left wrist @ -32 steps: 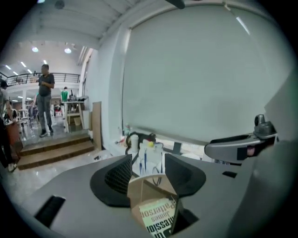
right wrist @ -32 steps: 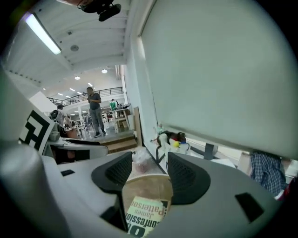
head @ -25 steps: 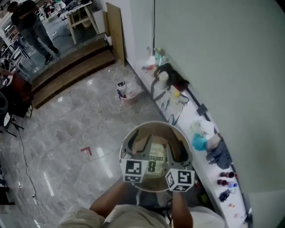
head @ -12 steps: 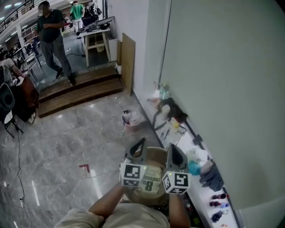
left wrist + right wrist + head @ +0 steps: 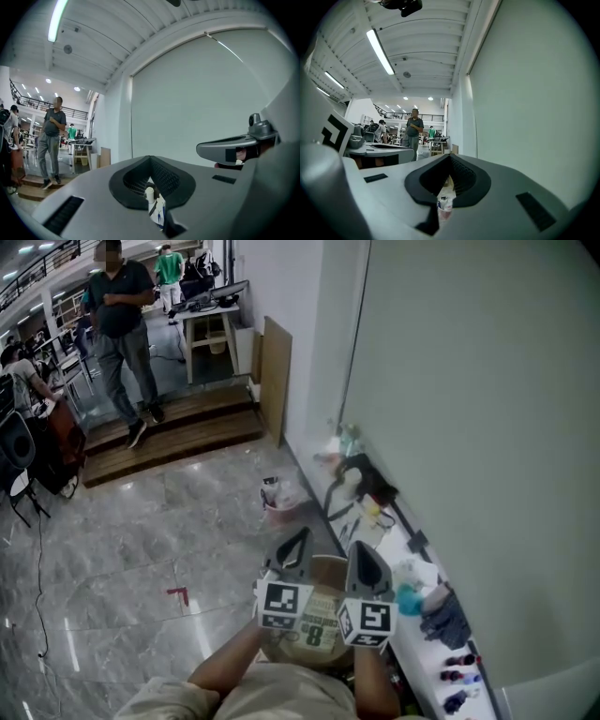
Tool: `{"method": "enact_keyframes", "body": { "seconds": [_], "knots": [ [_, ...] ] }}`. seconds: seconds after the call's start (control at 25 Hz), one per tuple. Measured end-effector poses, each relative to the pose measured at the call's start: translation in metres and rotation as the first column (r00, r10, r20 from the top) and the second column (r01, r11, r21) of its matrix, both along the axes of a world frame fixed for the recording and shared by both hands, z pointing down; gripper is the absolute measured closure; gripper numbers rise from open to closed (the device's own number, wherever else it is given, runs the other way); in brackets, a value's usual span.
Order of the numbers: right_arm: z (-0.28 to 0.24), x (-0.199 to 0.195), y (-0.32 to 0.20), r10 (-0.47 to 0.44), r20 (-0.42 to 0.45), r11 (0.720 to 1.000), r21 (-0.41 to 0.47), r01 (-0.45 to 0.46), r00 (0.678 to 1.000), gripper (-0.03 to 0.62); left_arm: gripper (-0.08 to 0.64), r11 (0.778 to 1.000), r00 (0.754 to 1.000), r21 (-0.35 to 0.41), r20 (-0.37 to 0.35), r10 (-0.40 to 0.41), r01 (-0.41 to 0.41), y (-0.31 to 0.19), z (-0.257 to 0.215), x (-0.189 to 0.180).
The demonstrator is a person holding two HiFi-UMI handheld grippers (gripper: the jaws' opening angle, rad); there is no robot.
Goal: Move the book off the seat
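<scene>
My left tool [image 5: 298,540] is closed. Its jaws have just been closing and now meet pad to pad, with nothing caught between them. My right tool [image 5: 363,549] is the same: jaws just closed, pressed together and empty. I hold both level and side by side, close together but apart, with their tips pointing away from me.

The book [image 5: 319,634] is in neither tool. In the head view it shows in the gap between the two tool bodies, nearer to me than the jaw tips and beneath them. It lies on the round beige seat [image 5: 328,570], whose edge shows past the tools. Through the narrow notch between each pair of pads I see only small clutter farther off.

To the right of the seat a white counter [image 5: 422,652] runs along the wall [image 5: 469,427]. It carries a teal thing [image 5: 408,598], a dark cloth [image 5: 442,620] and small bottles [image 5: 459,676]. Beyond the tools a small bin [image 5: 277,502] stands on the marble floor [image 5: 141,549]. Farther off a person [image 5: 122,324] stands by the wooden step [image 5: 169,442].
</scene>
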State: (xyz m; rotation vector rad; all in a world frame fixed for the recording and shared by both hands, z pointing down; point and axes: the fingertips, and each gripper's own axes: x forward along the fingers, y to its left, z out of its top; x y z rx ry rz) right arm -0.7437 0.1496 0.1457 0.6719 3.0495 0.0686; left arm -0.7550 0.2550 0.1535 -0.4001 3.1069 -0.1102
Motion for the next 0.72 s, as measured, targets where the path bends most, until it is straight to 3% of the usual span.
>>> {"method": "enact_keyframes", "body": {
  "seconds": [0.32, 0.72],
  "knots": [
    [-0.0051, -0.0018, -0.004, 0.001, -0.009, 0.999, -0.032, -0.001, 1.0, 0.589, 0.557, 1.0, 1.0, 0.0, 0.009, -0.007, 0.007, 0.0017, -0.0027, -0.0031],
    [-0.0078, -0.0027, -0.003, 0.014, -0.003, 1.0, 0.006, -0.014, 1.0, 0.588, 0.557, 1.0, 1.0, 0.009, 0.008, -0.01, 0.01, 0.0038, -0.0083, -0.0039]
  ]
}}
